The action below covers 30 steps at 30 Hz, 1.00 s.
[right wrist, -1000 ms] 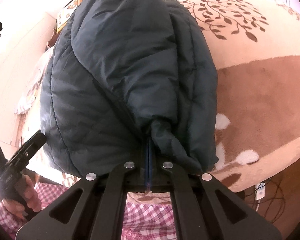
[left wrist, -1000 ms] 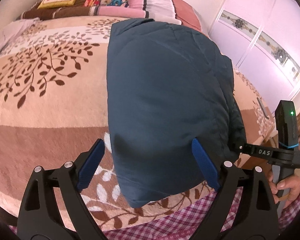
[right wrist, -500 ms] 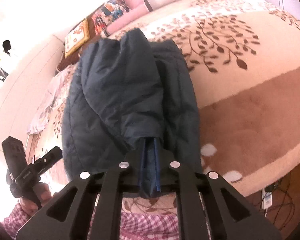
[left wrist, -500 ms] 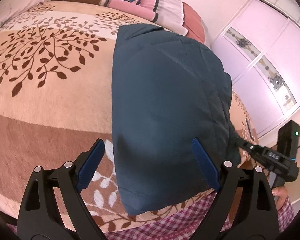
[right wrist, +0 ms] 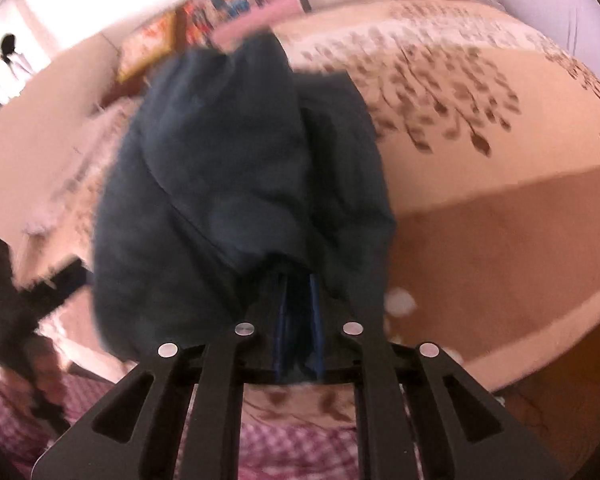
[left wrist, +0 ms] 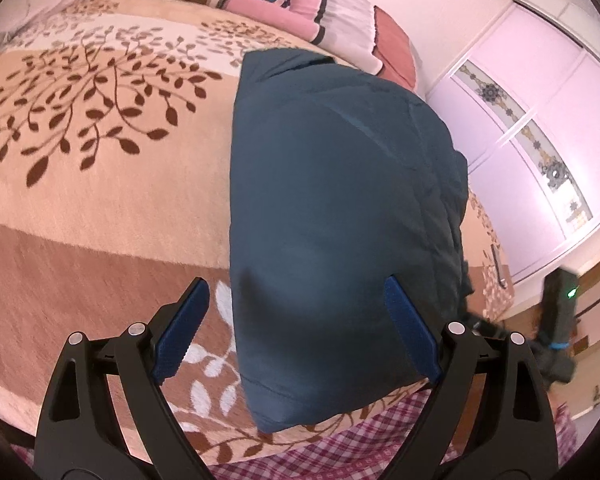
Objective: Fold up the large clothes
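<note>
Since a second ago the right gripper (right wrist: 299,320) has parted its jaws from fully pinched to a narrow gap, and a bunched edge of the dark blue jacket (left wrist: 340,216) sits between the pads; the right wrist view is too blurred to tell whether they press on it. That view has also pulled back, so more of the patterned bedspread (right wrist: 480,240) now shows beyond the jacket. The left gripper (left wrist: 296,332) hangs wide open and holds nothing, with the folded jacket's near end lying under and between its blue pads (left wrist: 182,332). The jacket rests as a compact bundle on the bed just ahead of both grippers, near the bed's front edge. Judging by this, the current fold has been laid down and the right gripper is letting go.
</note>
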Tool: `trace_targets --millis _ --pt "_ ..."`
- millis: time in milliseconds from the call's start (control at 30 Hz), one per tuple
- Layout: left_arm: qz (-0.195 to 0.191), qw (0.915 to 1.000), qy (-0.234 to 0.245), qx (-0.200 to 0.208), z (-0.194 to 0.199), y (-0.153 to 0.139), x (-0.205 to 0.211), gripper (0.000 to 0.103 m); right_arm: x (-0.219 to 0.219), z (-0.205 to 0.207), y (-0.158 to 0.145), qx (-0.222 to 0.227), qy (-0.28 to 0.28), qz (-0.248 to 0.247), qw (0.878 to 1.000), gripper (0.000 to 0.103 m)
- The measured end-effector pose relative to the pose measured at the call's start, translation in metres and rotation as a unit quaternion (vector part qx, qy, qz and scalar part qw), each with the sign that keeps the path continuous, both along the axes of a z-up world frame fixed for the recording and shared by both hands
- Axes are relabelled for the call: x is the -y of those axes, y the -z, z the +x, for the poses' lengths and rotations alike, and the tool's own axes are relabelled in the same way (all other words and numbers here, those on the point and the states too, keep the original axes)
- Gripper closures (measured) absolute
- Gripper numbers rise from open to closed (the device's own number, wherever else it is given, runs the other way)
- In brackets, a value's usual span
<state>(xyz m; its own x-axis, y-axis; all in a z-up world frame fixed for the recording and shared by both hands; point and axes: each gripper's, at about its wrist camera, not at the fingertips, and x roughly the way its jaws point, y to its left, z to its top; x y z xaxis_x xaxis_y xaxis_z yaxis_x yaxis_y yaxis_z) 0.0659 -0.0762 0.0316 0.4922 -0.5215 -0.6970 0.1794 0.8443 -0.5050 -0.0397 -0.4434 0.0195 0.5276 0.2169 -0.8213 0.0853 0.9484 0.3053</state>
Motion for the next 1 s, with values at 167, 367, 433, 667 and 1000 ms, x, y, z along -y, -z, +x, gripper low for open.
trace_targets --millis 167,367,433,667,1000 --pt "-0.014 0.9998 0.012 -0.011 0.005 0.002 0.003 0.007 0.007 -0.009 0.011 -0.010 0.007 0.023 1.000 0.091" --pt "-0.005 0.9986 0.048 -0.019 0.017 0.011 0.014 0.007 0.031 -0.026 -0.027 0.057 0.032 0.072 0.995 0.019" --pt "-0.010 0.9980 0.057 -0.024 0.022 0.015 0.017 0.006 0.041 -0.027 -0.040 0.086 0.035 0.105 0.990 0.013" --pt "-0.024 0.9964 0.073 -0.035 0.032 0.021 0.021 0.005 0.054 0.031 -0.007 0.019 0.026 0.142 0.989 0.007" --pt "-0.093 0.9829 0.095 -0.127 0.054 0.060 0.017 0.004 0.052 0.065 0.073 -0.080 -0.004 0.267 0.960 0.006"
